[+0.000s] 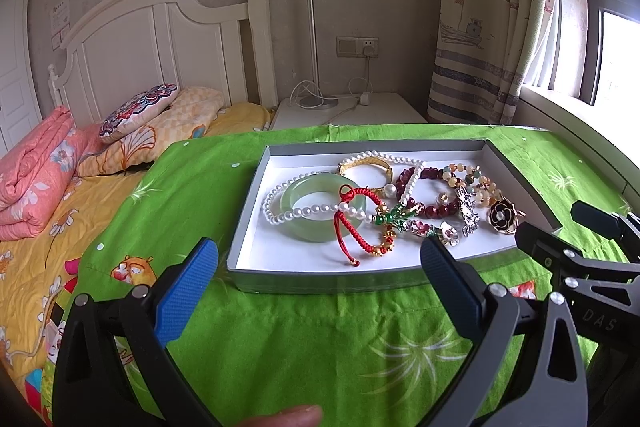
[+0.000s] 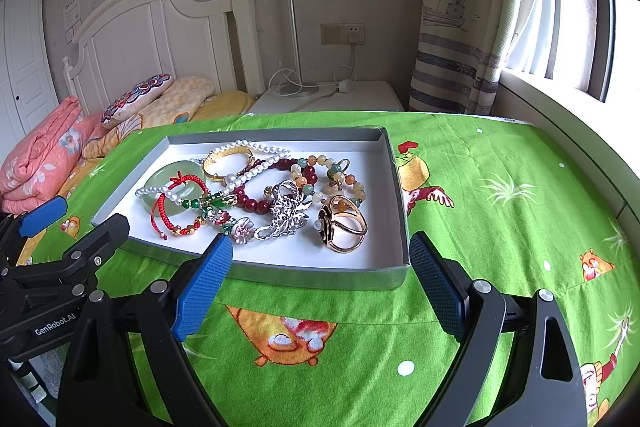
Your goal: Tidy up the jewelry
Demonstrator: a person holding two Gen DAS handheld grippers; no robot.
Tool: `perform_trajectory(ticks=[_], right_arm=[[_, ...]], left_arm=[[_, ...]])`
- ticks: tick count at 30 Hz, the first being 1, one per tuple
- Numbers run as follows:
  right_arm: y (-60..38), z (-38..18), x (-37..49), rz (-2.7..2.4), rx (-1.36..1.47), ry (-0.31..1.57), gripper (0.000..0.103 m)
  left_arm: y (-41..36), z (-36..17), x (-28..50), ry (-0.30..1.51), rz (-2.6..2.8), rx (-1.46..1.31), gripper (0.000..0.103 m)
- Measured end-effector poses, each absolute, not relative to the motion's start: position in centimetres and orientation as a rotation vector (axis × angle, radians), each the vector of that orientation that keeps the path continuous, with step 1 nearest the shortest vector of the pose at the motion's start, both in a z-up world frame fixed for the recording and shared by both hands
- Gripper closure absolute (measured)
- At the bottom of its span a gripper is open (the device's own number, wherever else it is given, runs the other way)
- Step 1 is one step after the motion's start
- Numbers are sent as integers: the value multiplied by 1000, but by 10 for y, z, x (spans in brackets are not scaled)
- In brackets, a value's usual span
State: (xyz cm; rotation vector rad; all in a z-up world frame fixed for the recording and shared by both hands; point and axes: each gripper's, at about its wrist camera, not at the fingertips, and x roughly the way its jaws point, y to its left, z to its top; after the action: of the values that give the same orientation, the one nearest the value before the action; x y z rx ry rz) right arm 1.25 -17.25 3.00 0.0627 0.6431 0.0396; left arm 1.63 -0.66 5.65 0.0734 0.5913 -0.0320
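Currently the left gripper (image 1: 320, 263) and right gripper (image 2: 322, 263) hover spread wide and empty, short of the tray (image 2: 320, 277). Just ahead of both, the jewelry (image 2: 256, 195) lies heaped and overlapping inside it, which leaves single pieces hard to isolate.

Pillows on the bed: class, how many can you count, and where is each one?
2. The embroidered round pillow leans on top of the yellow checked pillow below the headboard. The folded pink quilt may hide others.
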Motion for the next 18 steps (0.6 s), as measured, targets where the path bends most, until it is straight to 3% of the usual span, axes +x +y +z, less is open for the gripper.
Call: perform_trajectory(ticks=[18], right_arm=[[-172,30,12,39,63,643,17]], left_arm=[[-8,56,17,579,-35,78,3]])
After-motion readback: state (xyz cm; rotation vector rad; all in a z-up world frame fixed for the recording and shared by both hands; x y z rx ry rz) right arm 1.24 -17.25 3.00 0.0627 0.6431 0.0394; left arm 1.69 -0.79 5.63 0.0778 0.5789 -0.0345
